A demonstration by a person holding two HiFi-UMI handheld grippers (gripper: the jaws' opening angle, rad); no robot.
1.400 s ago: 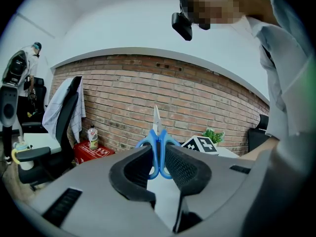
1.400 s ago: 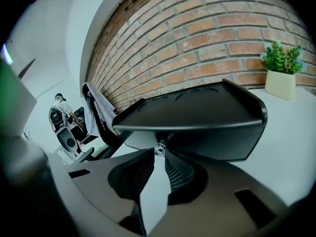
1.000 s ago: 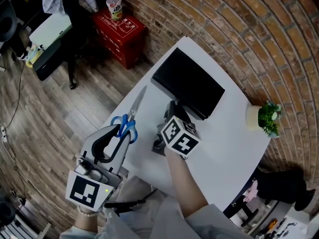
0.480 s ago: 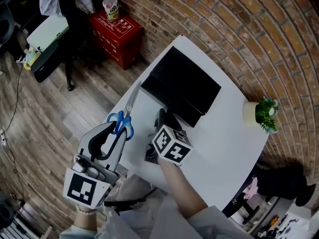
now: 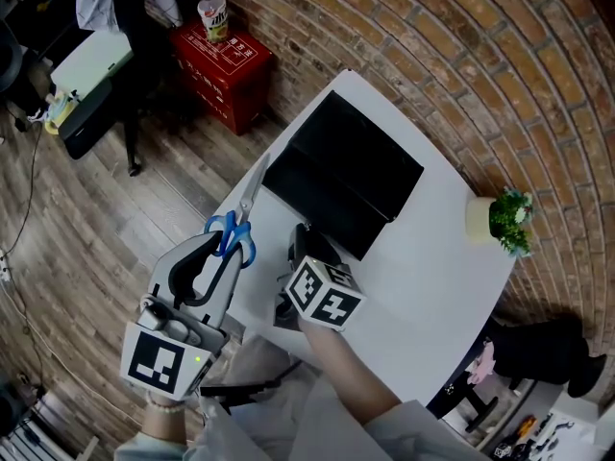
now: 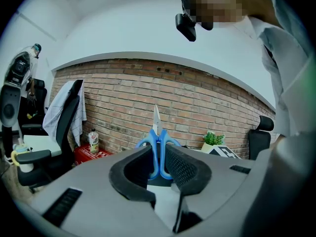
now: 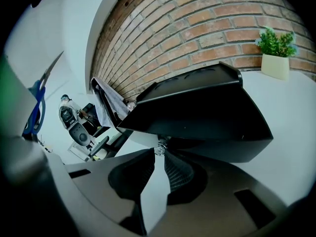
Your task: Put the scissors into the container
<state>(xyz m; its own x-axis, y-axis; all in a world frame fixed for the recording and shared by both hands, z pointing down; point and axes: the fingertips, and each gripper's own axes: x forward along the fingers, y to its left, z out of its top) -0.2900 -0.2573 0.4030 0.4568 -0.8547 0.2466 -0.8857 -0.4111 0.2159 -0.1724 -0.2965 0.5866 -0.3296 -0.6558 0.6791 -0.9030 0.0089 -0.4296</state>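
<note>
Clamped between the fingers of the left gripper point(image 6: 159, 156): the scissors point(image 6: 158, 139), gripped by the blue handle loops, blades together and pointing straight out past the fingertips. Seen from the head view, held at the left edge of the white table point(image 5: 437, 277), clear of everything else. Ahead of those fingertips and off to their right, apart from the blades: the black container point(image 5: 344, 173), lying on the table. At the right gripper point(image 7: 159, 152), fingers drawn almost together and pinched at the tips on the container's near edge, with a small glinting bit at the pinch, too small to make out. Just beyond the right fingertips, the container's dark wall across most of the right gripper view. Farther out past it, to the right of those fingers, a small potted plant point(image 7: 274, 53) on the table by the brick wall point(image 7: 197, 28). Well off to the left of the left fingers, down on the wood floor point(image 5: 106, 219), a red box point(image 5: 223, 58).
</note>
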